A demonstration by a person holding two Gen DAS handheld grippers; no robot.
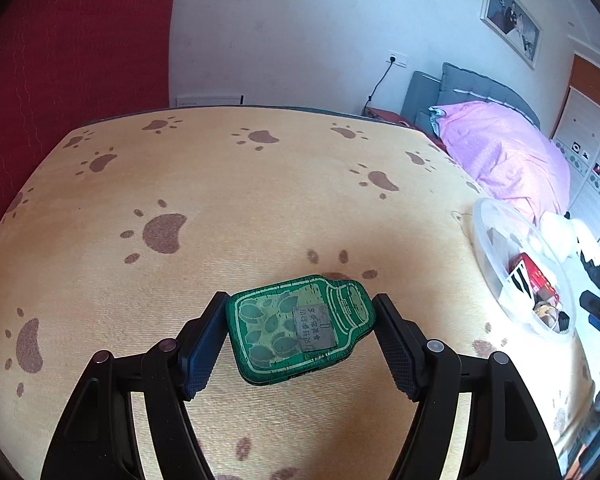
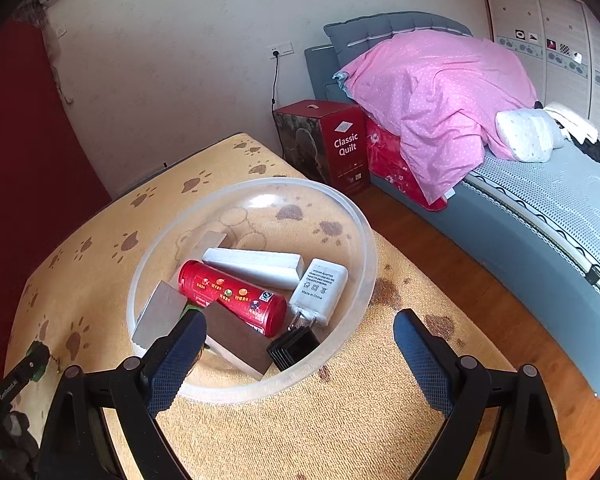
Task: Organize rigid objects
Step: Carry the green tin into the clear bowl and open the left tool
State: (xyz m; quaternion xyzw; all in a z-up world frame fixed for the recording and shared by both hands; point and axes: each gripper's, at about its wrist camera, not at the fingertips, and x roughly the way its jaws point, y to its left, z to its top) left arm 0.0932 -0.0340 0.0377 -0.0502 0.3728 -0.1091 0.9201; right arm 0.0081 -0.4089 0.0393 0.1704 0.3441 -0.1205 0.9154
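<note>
Green tin (image 1: 300, 330) is clamped between the left gripper (image 1: 300, 344) pads for carrying. Right gripper (image 2: 300, 356) is held wide, empty, bowl (image 2: 236, 390) just ahead.

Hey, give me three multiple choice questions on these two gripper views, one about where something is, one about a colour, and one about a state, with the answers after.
1. Where does the red cylinder lie?
A. In the clear bowl
B. On the bed
C. On the wooden floor

2. What colour is the bottle-shaped tin between the left gripper's fingers?
A. Red
B. Green
C. White

3. How is the right gripper set?
A. Shut on the white adapter
B. Shut on the bowl's rim
C. Open, holding nothing

Answers: 1 A, the cylinder rests among the blocks inside the bowl. 2 B, its lid is green with a leaf pattern. 3 C, its fingers stand wide apart with nothing between them.
</note>
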